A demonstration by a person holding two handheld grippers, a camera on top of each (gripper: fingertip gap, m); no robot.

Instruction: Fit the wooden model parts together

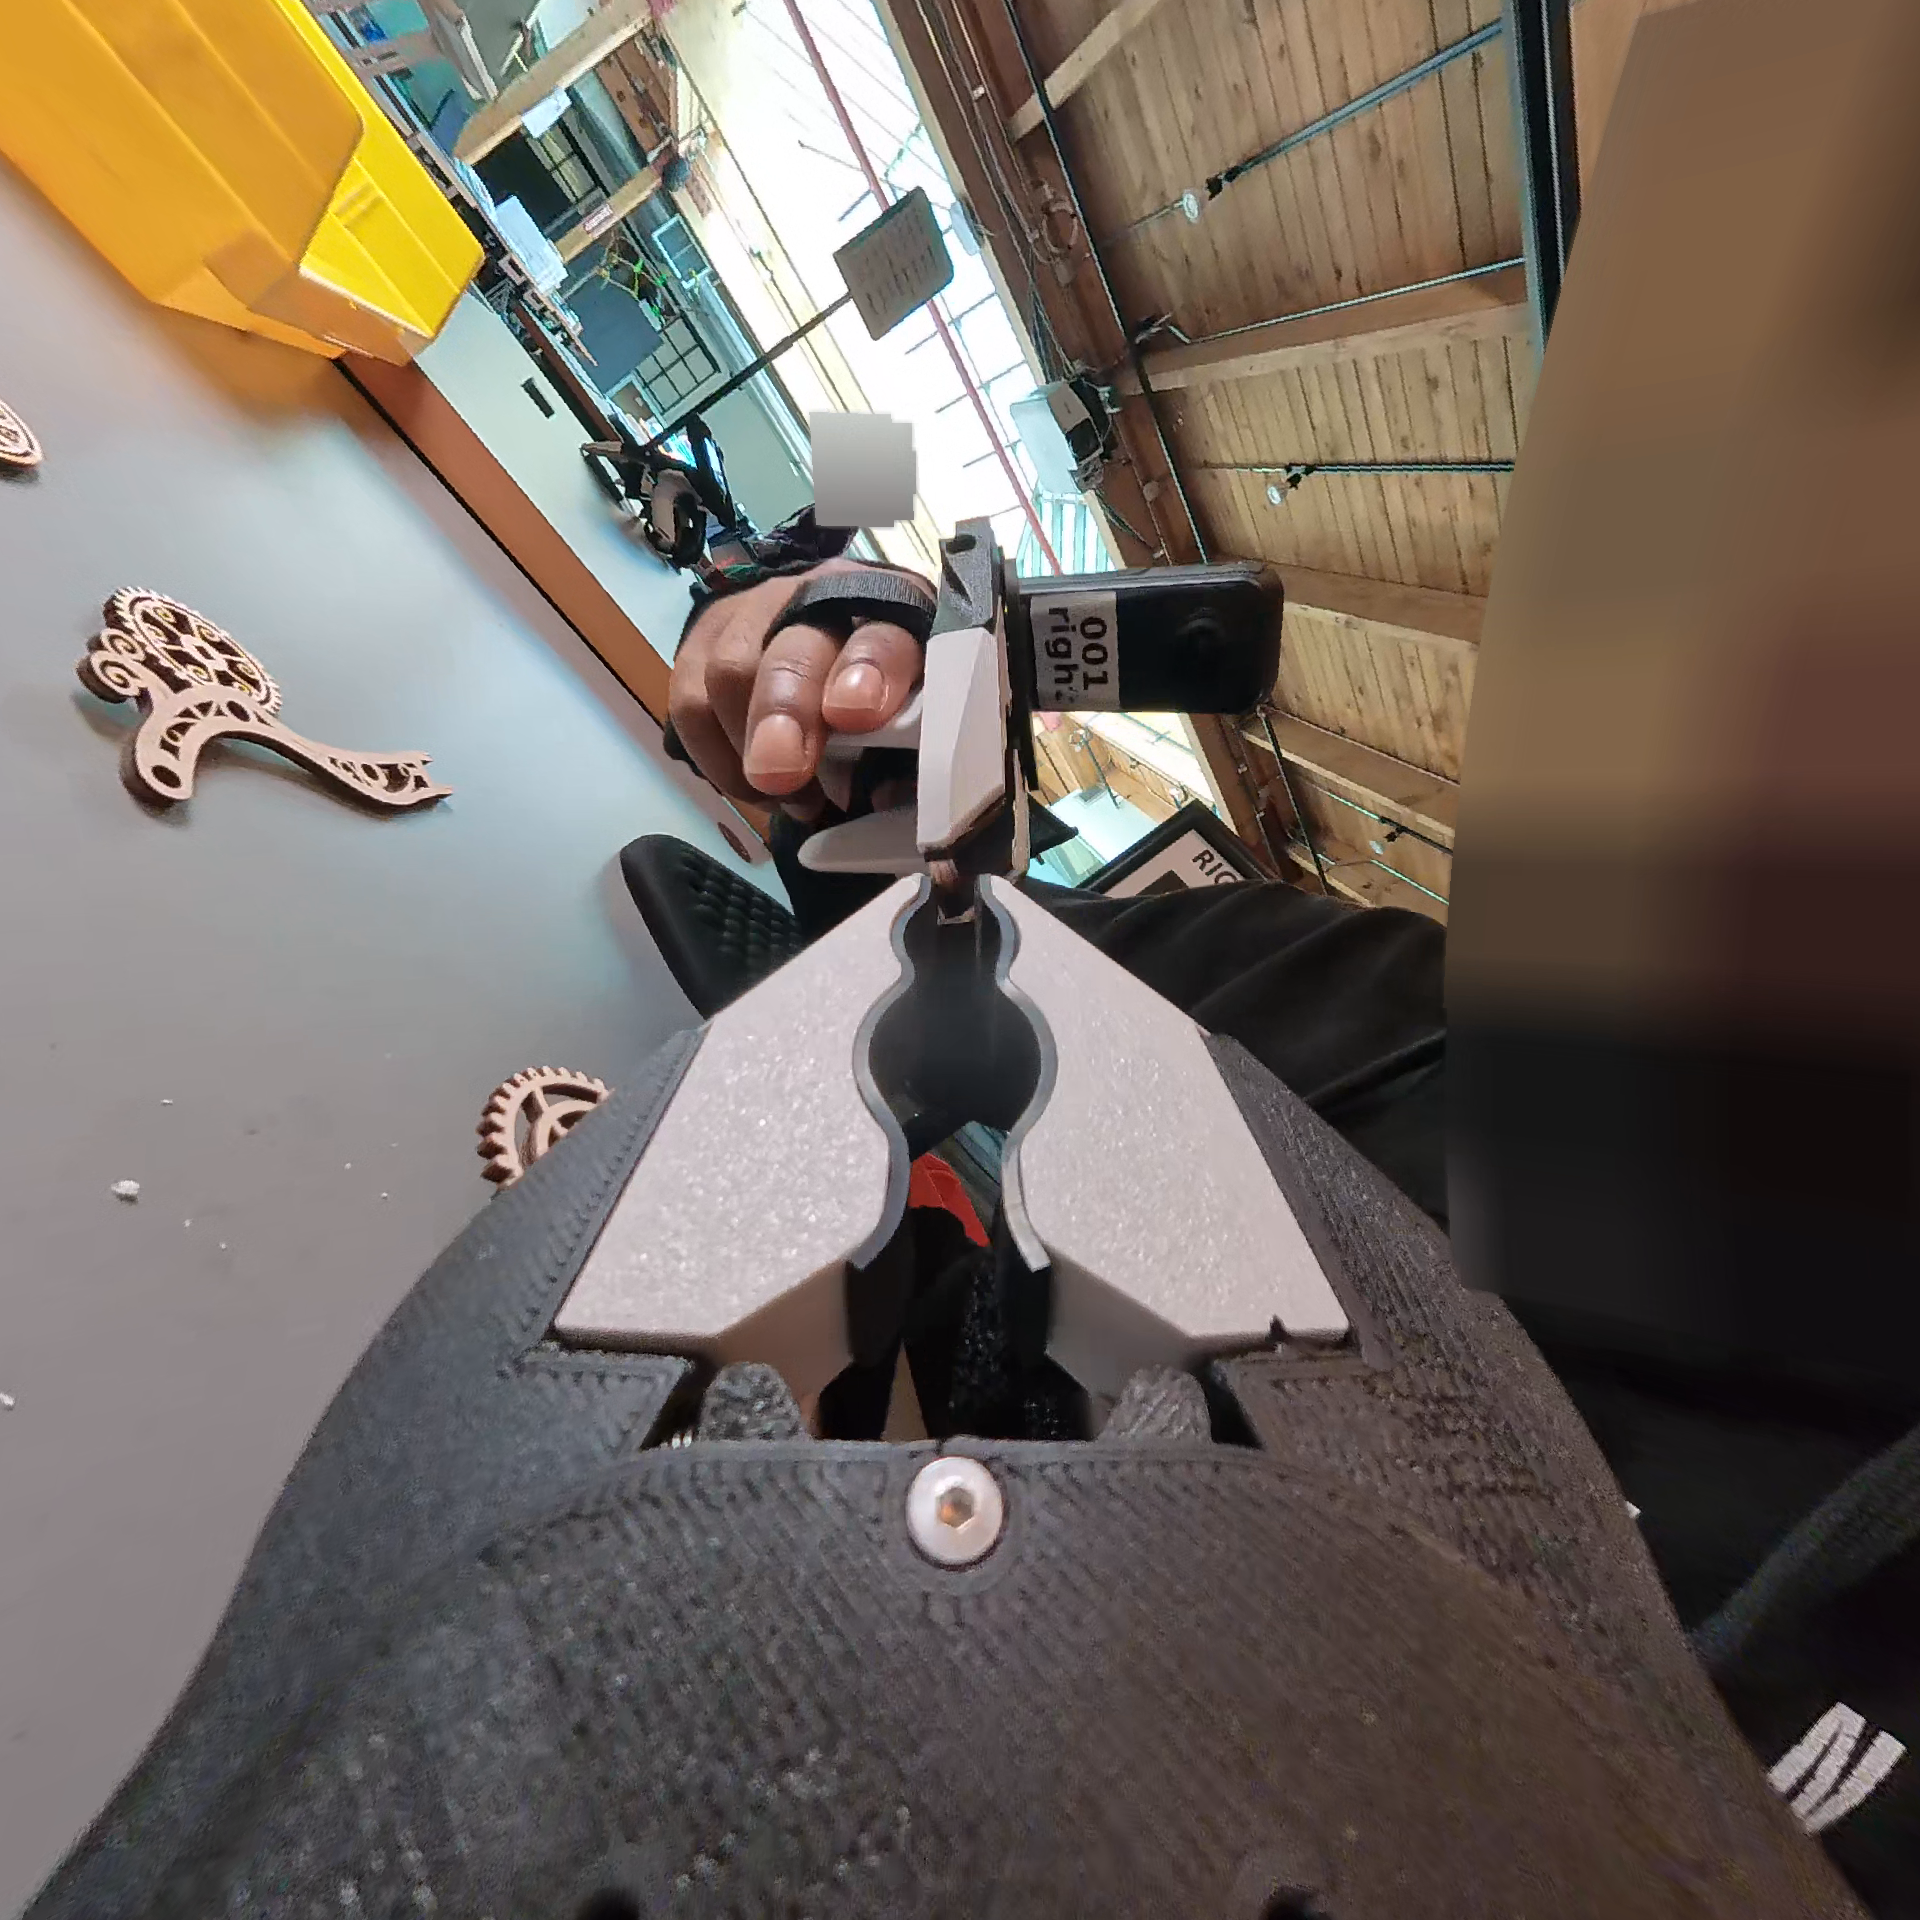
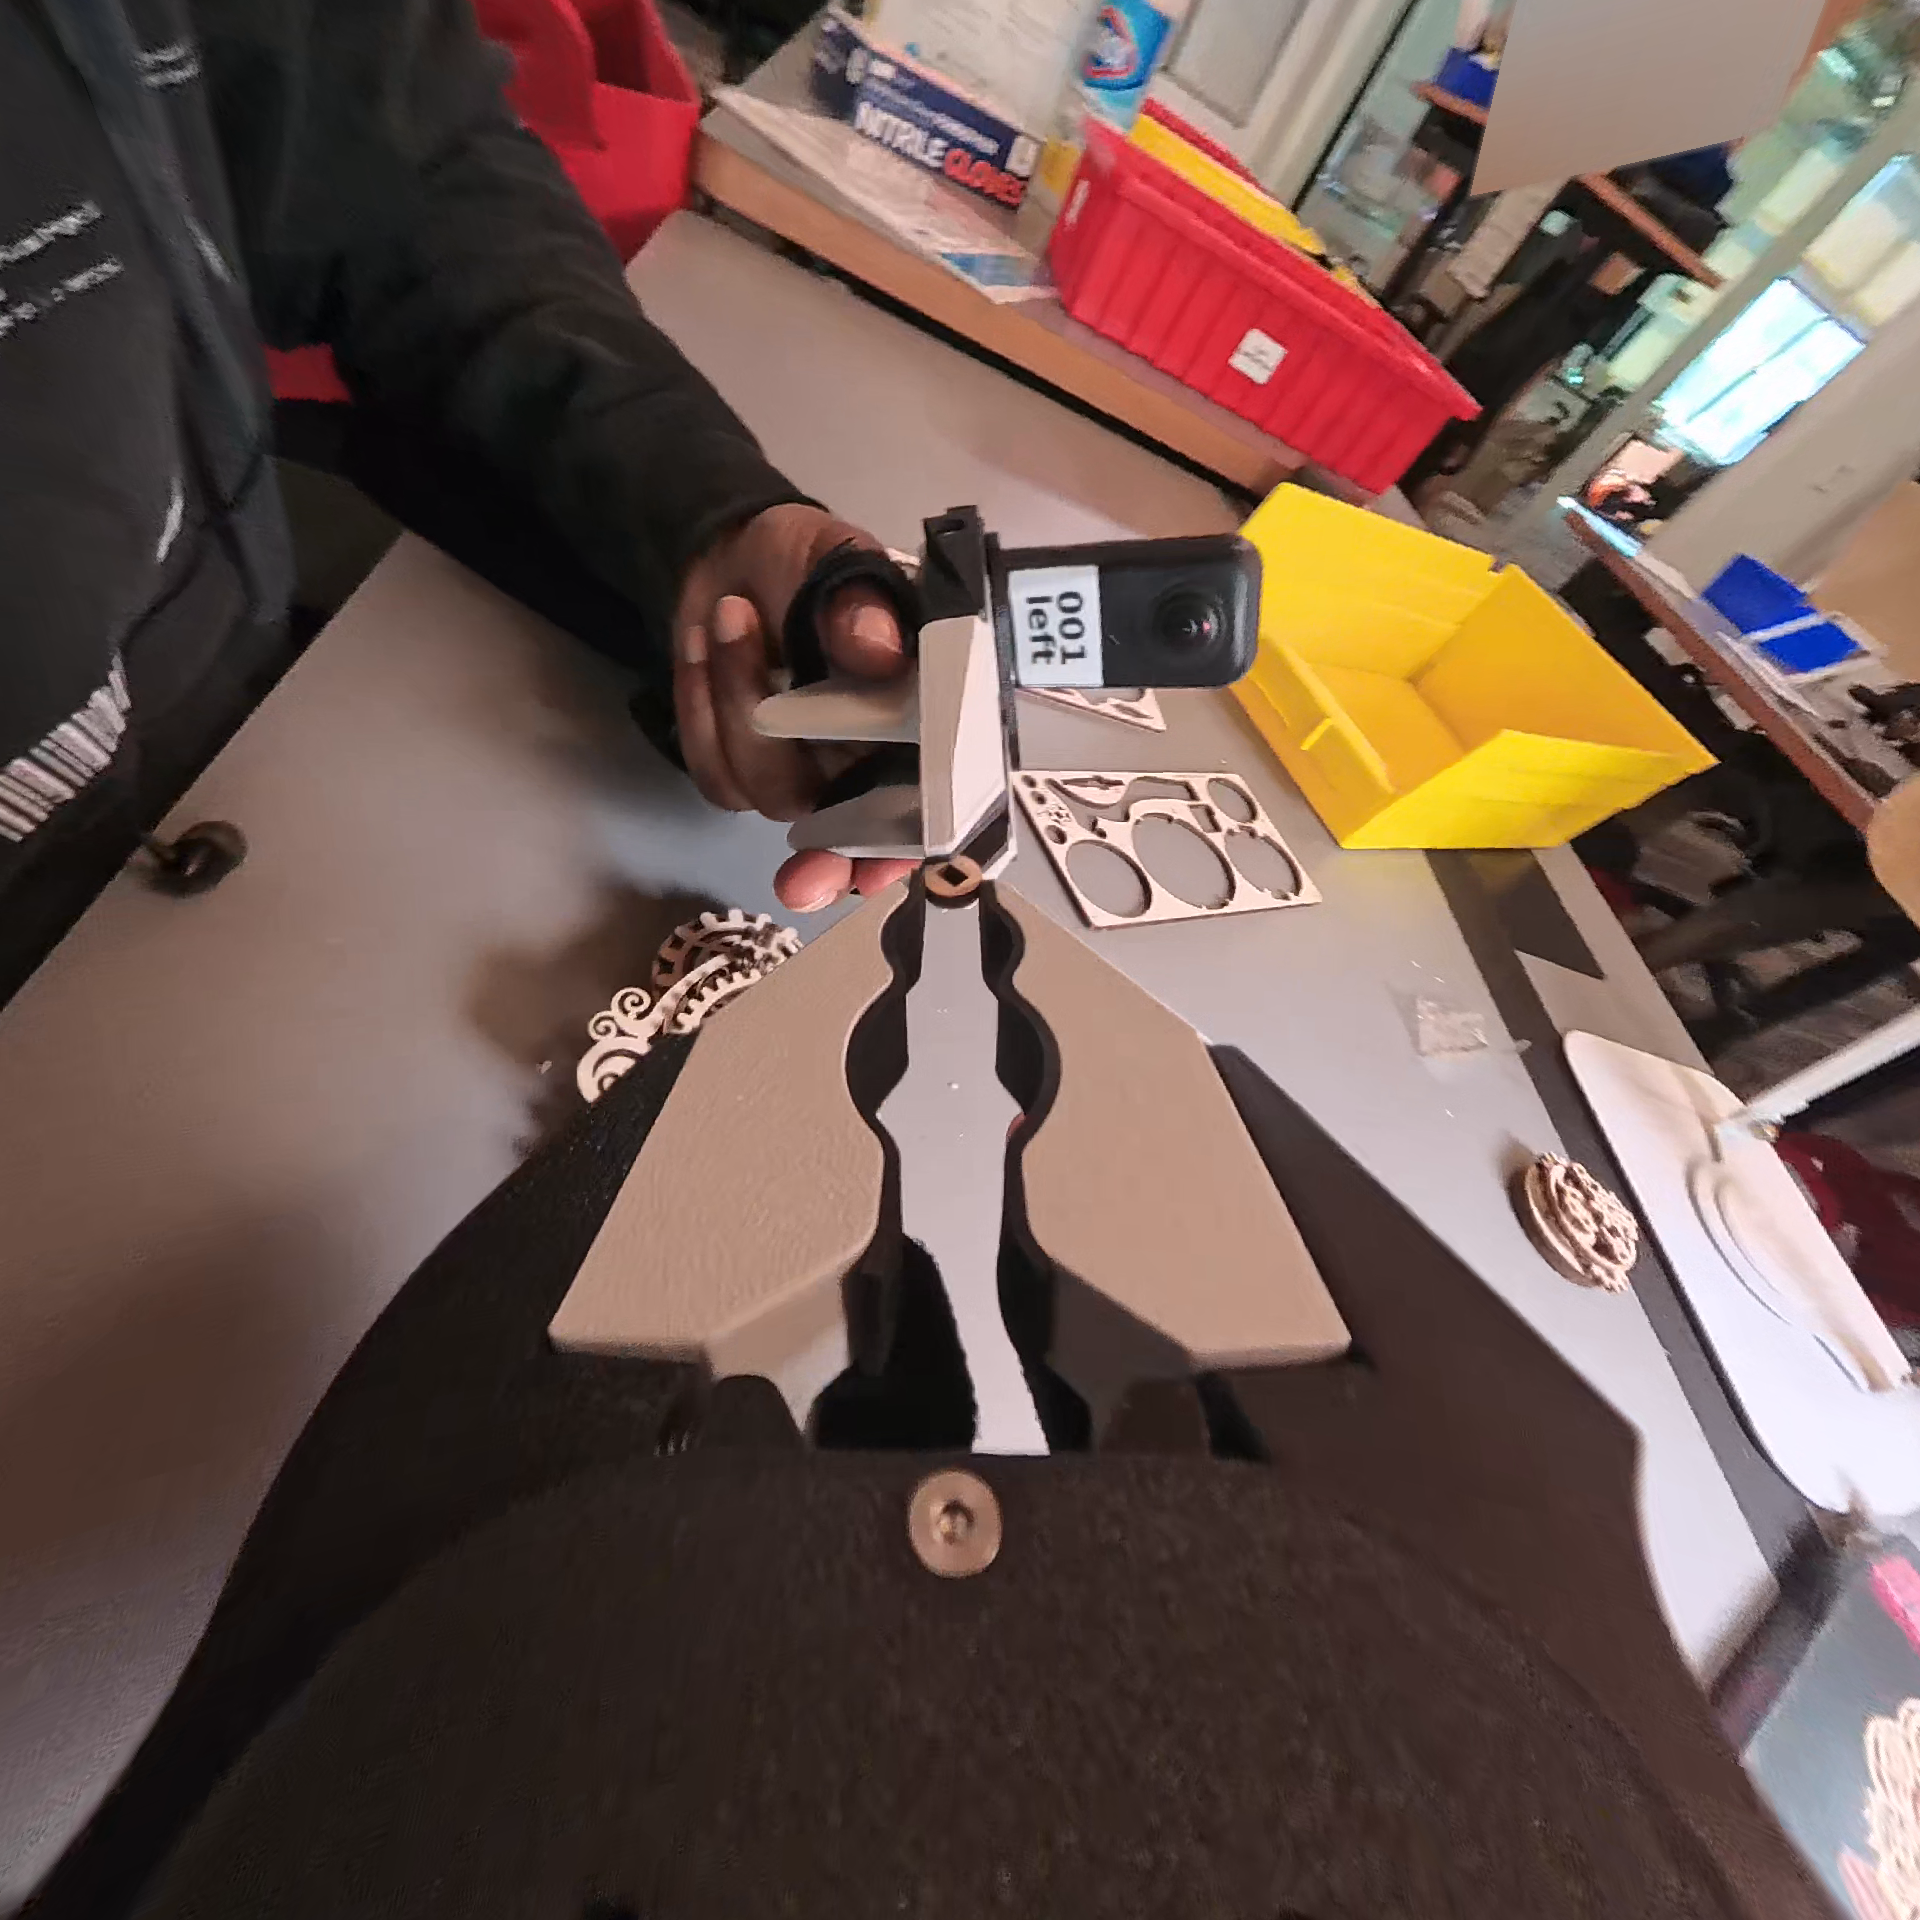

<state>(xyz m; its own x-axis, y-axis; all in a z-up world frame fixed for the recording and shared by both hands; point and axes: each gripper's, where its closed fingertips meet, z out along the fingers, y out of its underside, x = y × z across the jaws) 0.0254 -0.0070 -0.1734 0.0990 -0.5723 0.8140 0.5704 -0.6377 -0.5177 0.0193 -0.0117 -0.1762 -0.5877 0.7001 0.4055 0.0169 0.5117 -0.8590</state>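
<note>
Findings: legible writing appears on six items; wording withheld.
- White label on black camera.
- White label on second camera.
- Blue-and-white box on far bench.
- Sticker on red bin.
- Framed sign.
- White print on black jacket.

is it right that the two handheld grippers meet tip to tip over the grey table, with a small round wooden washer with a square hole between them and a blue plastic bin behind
Not quite: the plastic bin is yellow, not blue, as the right wrist view shows. The rest holds: the left gripper and right gripper meet tip to tip over the grey table, with the small round wooden washer with a square hole between them.
</note>
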